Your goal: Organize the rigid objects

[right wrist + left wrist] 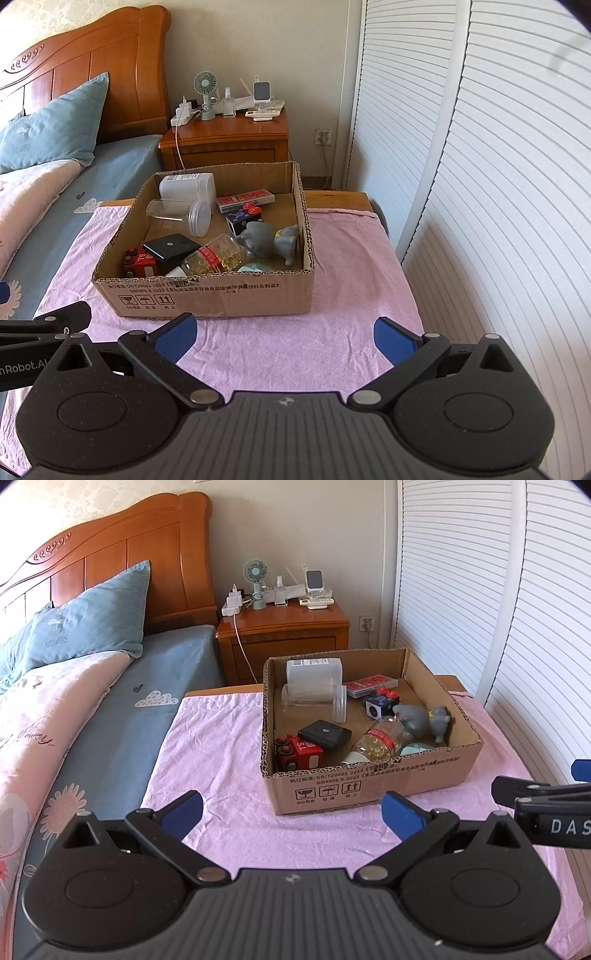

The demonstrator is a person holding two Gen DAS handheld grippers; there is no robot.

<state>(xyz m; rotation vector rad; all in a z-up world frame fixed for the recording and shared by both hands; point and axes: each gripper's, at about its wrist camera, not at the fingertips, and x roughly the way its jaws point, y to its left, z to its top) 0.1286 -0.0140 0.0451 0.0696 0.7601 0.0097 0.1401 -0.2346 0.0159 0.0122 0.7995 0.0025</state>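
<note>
On the pink cloth (229,746), the cardboard box (369,786) collects the rigid objects (207,236), while left gripper (291,812) and right gripper (284,332) hover near it, jaws spread and empty, presumably poised to reach in.

Cardboard box (369,786) — plain brown with black print. Cloth (221,746) pink; toy truck (301,755) red; elephant figure (424,720) grey.
</note>
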